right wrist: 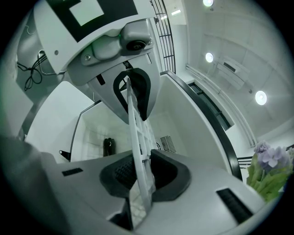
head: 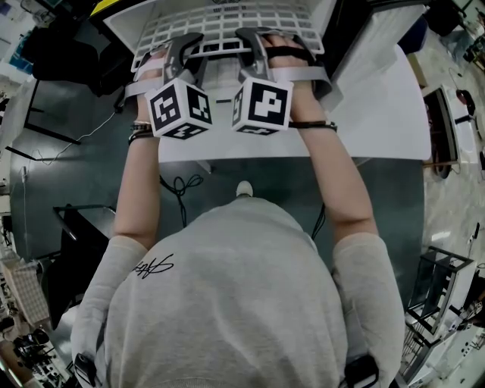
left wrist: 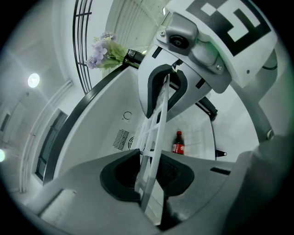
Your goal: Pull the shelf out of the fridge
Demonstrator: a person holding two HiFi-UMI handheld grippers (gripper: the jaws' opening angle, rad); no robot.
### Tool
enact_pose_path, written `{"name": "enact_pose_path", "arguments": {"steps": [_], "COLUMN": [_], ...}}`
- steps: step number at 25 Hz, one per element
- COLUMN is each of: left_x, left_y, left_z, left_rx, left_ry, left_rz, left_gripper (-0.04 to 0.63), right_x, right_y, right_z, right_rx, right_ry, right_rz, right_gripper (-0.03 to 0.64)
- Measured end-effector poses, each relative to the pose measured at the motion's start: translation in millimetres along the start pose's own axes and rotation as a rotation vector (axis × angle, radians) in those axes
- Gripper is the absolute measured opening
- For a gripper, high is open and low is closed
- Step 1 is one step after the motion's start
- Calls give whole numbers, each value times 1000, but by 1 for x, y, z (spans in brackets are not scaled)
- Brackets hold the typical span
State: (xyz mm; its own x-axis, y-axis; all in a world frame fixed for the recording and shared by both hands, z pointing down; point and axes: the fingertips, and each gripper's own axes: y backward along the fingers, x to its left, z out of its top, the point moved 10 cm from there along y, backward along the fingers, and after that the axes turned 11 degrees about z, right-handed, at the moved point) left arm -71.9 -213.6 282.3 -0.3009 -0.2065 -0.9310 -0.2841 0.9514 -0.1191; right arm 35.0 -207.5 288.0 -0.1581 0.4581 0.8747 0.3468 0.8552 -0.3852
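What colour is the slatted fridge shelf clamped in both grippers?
White. The flat grid shelf shows best in the head view.

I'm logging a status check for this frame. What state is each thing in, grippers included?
Shelf: gripped at its near edge.
Left gripper: jaws shut on the shelf.
Right gripper: jaws shut on the shelf.
Fridge: open.
Bottle: capped, inside the fridge.

Nothing reads clearly: the red label on the bottle point(left wrist: 178, 142) and the script point(head: 154, 265) on the grey sleeve point(head: 106, 303) are illegible.
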Motion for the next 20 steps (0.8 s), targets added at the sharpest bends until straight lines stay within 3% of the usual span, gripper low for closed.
{"name": "enact_pose_path", "arguments": {"steps": [20], "left_x": [0], "left_y": [18], "left_z": [2], "left_rx": [7], "left_ry": [4], "left_rz": [6], "left_gripper": [64], "right_x": [6], "right_y": [15], "right_z": [8], "right_rx": [-3], "right_ry": [7], "right_rz": [-1], "right_gripper": [54]}}
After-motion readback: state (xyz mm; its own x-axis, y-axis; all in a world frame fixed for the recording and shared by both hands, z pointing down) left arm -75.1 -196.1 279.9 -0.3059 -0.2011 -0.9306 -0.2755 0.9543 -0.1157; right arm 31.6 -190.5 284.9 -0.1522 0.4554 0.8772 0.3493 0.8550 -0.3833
